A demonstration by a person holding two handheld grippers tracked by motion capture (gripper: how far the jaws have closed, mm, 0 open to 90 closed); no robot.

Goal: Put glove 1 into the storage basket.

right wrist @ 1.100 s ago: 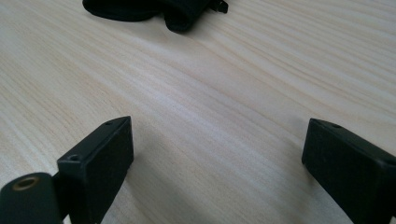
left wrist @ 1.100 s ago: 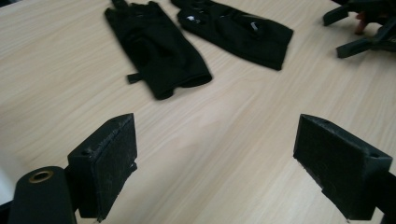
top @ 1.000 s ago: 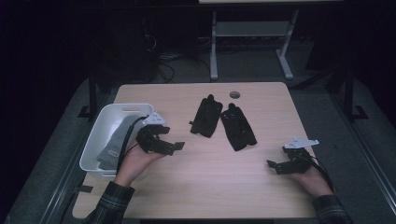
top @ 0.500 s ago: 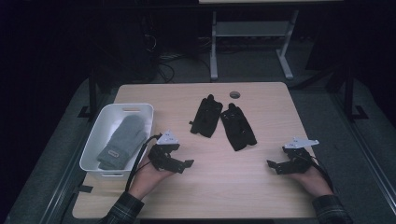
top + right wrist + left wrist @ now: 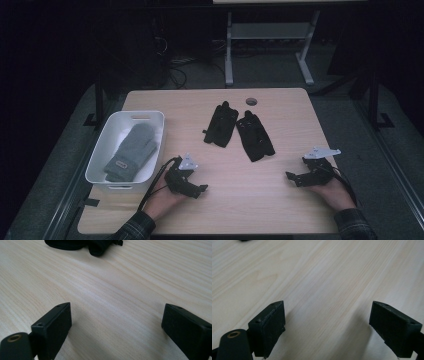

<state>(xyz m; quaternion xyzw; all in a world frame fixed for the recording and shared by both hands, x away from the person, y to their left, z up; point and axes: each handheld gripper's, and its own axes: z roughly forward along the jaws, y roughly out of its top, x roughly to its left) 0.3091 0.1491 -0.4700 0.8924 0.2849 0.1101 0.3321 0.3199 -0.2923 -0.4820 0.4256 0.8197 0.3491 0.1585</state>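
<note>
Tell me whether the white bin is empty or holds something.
Not empty: the white bin holds a grey mitten lying flat inside.

I'm looking at a lab or test room, dimly lit. My bench is a plain light-wood table point(image 5: 225, 200) with a cable hole point(image 5: 251, 101), standing on grey carpet point(image 5: 345, 107). Behind it, loose cables point(image 5: 177, 62) trail on the floor beside a metal desk frame point(image 5: 270, 35), the rest dark.
</note>
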